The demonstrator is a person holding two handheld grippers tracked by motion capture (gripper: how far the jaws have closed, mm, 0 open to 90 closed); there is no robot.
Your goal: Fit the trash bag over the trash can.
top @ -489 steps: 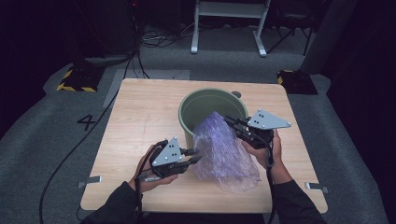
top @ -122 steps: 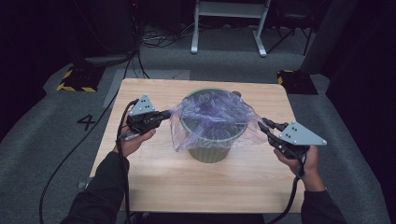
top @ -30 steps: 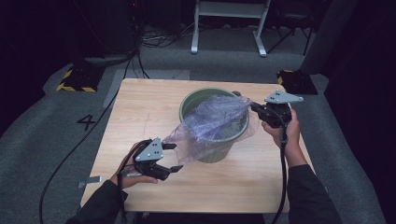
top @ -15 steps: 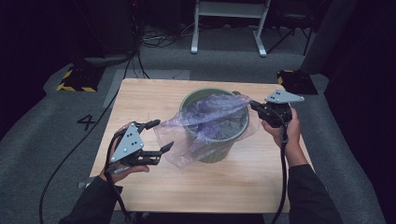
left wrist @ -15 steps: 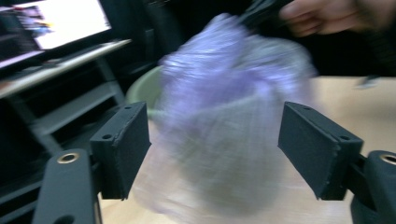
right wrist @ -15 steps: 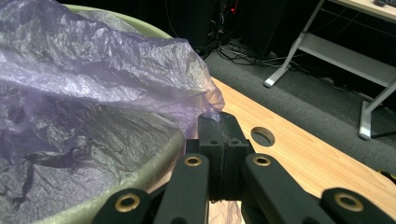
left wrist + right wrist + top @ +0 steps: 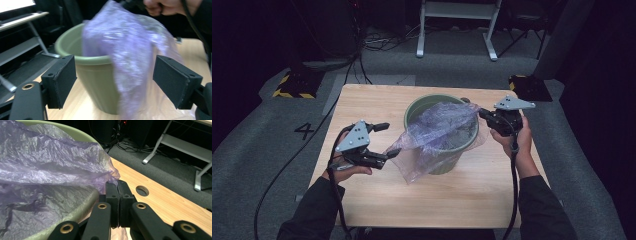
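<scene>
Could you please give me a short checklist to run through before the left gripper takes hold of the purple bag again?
1. Right gripper shut on the thin purple plastic bag, at its edge: ok.
2. Left gripper open, bag between its fingers but not pinched: ok.
3. Round green plastic bin upright on the wooden table: ok.
4. Bag spread around the whole rim: not ok, it drapes over the near side.
5. Bag free of tears: cannot tell.

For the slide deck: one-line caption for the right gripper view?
Right gripper clamps purple bag edge at green bin rim.
</scene>
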